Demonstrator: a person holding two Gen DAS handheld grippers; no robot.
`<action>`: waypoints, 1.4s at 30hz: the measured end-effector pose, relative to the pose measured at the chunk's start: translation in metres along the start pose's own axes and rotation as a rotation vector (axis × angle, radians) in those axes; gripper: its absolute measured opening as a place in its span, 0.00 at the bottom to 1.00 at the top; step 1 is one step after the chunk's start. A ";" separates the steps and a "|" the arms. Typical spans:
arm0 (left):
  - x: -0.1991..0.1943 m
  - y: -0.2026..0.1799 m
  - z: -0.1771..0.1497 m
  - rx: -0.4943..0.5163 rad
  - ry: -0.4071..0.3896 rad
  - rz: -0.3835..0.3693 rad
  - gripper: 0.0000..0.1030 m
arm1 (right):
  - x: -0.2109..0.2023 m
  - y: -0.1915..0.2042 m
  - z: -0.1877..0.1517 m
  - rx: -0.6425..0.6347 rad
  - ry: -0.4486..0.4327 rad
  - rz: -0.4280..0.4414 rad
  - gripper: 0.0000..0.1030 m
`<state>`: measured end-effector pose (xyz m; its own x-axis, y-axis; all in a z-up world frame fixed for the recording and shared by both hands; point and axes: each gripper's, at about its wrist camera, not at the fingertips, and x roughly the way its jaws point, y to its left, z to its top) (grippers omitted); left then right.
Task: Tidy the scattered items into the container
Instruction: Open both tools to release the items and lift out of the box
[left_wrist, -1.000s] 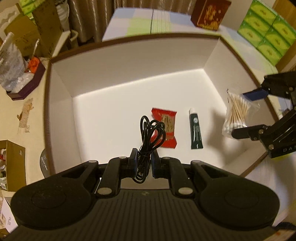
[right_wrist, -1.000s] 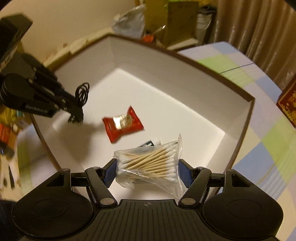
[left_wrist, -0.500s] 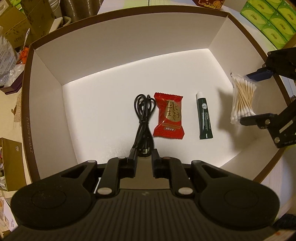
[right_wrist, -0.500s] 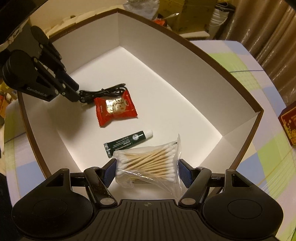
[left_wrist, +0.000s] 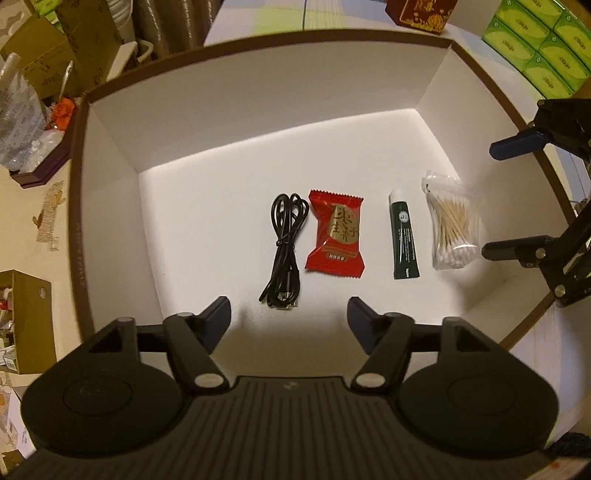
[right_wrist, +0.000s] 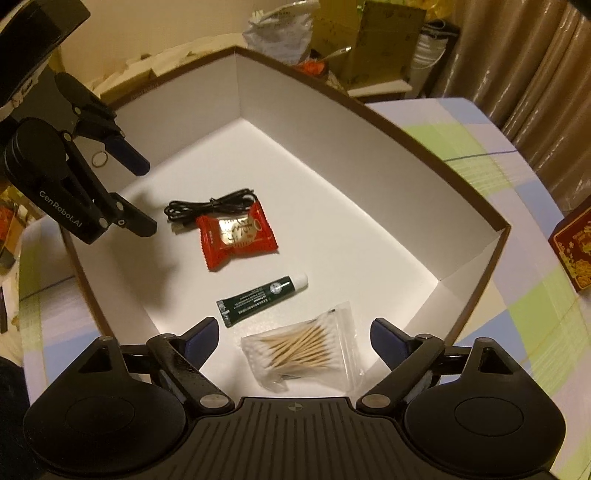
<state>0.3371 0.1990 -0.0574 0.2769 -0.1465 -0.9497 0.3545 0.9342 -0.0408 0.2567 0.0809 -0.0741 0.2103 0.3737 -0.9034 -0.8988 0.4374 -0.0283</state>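
Observation:
A big white box with a brown rim (left_wrist: 110, 155) (right_wrist: 369, 107) holds four items in a row on its floor. The coiled black cable (left_wrist: 286, 251) (right_wrist: 210, 208) lies just beyond my left gripper (left_wrist: 289, 317), whose jaws are opening with nothing between the pads. Beside the cable lie a red snack packet (left_wrist: 336, 236) (right_wrist: 236, 236) and a dark green tube (left_wrist: 403, 240) (right_wrist: 264, 299). The clear bag of cotton swabs (left_wrist: 452, 221) (right_wrist: 303, 350) rests on the floor under my right gripper (right_wrist: 293, 332); its jaws are opening too and stand clear of the bag.
The box sits on a pastel checked cloth (right_wrist: 535, 295). Green tissue packs (left_wrist: 543, 40) and a red ornate box (left_wrist: 421, 14) (right_wrist: 574, 251) stand beyond it. Cardboard boxes and plastic bags (left_wrist: 33, 92) clutter the left side.
The left gripper lowered the cable to the box floor and let it go. The right gripper's fingers spread and the swab bag now lies loose on the floor.

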 end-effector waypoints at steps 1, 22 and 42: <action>-0.003 -0.001 -0.001 -0.001 -0.005 0.003 0.65 | -0.002 0.001 -0.001 0.004 -0.006 0.000 0.85; -0.080 -0.021 -0.046 -0.091 -0.170 0.097 0.90 | -0.069 0.030 -0.040 0.177 -0.225 -0.004 0.95; -0.098 -0.069 -0.096 -0.116 -0.179 0.131 0.90 | -0.108 0.068 -0.102 0.224 -0.277 0.002 0.97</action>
<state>0.1996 0.1805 0.0087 0.4710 -0.0676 -0.8796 0.2034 0.9785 0.0337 0.1331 -0.0130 -0.0228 0.3329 0.5688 -0.7521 -0.7991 0.5937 0.0952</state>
